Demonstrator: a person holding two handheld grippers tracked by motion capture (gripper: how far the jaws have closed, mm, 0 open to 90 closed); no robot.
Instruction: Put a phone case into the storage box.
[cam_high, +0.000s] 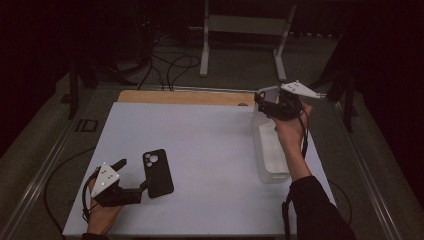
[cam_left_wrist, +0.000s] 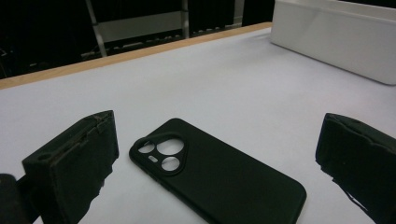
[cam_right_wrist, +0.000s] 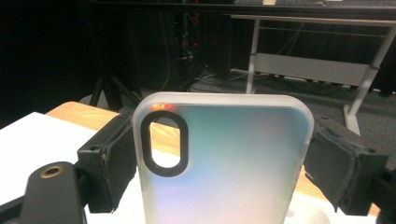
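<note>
— What's on the left?
— The left gripper (cam_high: 131, 175), jaws spread wide, sits low over a black phone case (cam_high: 158, 173) lying flat on the white table (cam_high: 210, 150).
— And right?
— The right gripper (cam_high: 267, 102) clamps a frosted translucent phone case (cam_right_wrist: 224, 163) upright above the white bin (cam_high: 270, 150).

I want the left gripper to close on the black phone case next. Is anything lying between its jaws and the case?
Nothing visible does. The black phone case lies flat on the white table, already between the open jaws of the left gripper, with bare table beside it. The white bin stands well off.
</note>
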